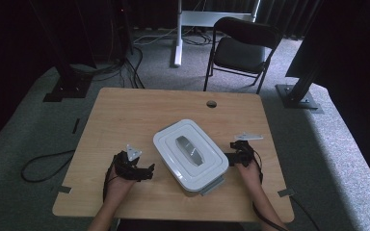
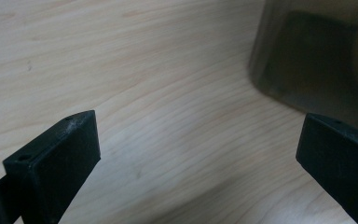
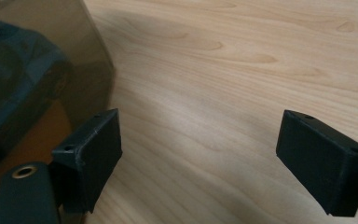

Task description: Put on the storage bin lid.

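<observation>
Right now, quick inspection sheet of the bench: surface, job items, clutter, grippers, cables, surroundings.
Surface: wooden table, round hole near far edge.
Job's things: lidded box, white lid with grey handle, smoky translucent walls, set at an angle mid-table.
Clutter: nothing seen.
Grippers: left gripper open, beside the box's left side; right gripper open, at its right side. Neither grips it.
Cables: black cable looped on floor at left.
Surroundings: folding chair behind table, grey carpet, dark curtains.

tabletop [image 1: 125, 115]: pale wood grain, smooth, matt
box lid [image 1: 190, 153]: white plastic, slightly glossy
box wall [image 3: 37, 65]: smoky translucent plastic
</observation>
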Available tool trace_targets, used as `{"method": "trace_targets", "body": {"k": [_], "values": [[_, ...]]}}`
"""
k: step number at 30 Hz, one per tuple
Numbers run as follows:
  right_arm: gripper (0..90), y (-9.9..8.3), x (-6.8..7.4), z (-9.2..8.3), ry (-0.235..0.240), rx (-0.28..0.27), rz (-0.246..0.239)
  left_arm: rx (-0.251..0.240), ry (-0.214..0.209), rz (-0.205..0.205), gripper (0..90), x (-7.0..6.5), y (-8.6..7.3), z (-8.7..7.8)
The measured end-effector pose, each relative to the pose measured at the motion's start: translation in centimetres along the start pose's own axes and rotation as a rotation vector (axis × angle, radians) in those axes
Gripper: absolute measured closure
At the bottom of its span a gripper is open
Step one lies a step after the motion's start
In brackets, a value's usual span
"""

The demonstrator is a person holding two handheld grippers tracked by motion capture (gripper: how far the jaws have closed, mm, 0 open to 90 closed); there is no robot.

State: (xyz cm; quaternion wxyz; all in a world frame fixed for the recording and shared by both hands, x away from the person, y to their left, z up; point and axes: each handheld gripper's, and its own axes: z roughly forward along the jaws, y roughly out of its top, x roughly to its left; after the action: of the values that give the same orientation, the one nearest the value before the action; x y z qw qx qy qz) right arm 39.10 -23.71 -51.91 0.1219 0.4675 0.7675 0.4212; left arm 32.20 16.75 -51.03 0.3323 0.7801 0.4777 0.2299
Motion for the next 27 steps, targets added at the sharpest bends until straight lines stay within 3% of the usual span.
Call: {"method": "trace_targets", "body": {"k": [2,4,10,14,17,21,27], "values": [[12.7,-0.6,0.5,0.0,0.040,-0.006,0.030,-0.005,-0.008,-0.004,0.1,-0.4,0.3,0.1],[12.7,-0.7,0.8,-0.1,0.054,-0.017,0.028,-0.013,-0.019,-0.007,0.1,-0.8,0.7,0.2],[14.6,-1.3,1.3,-0.2,0.078,-0.004,0.009,-0.015,-0.029,0.034,0.1,-2.3,1.9,0.9],[16.3,-1.8,1.3,-0.1,0.154,0.025,-0.008,-0.013,-0.018,0.048,0.1,-2.3,2.2,1.2],[16.6,-2.0,1.7,-0.4,0.150,0.027,-0.051,-0.008,-0.017,0.053,0.1,-2.3,2.4,1.5],[16.8,-2.1,2.0,-0.6,0.169,0.047,-0.051,0.004,-0.028,0.066,0.1,-2.4,2.6,2.1],[17.7,-2.5,2.3,-1.3,0.155,0.030,-0.073,0.004,-0.052,0.084,0.1,-2.5,2.9,2.6]]}}
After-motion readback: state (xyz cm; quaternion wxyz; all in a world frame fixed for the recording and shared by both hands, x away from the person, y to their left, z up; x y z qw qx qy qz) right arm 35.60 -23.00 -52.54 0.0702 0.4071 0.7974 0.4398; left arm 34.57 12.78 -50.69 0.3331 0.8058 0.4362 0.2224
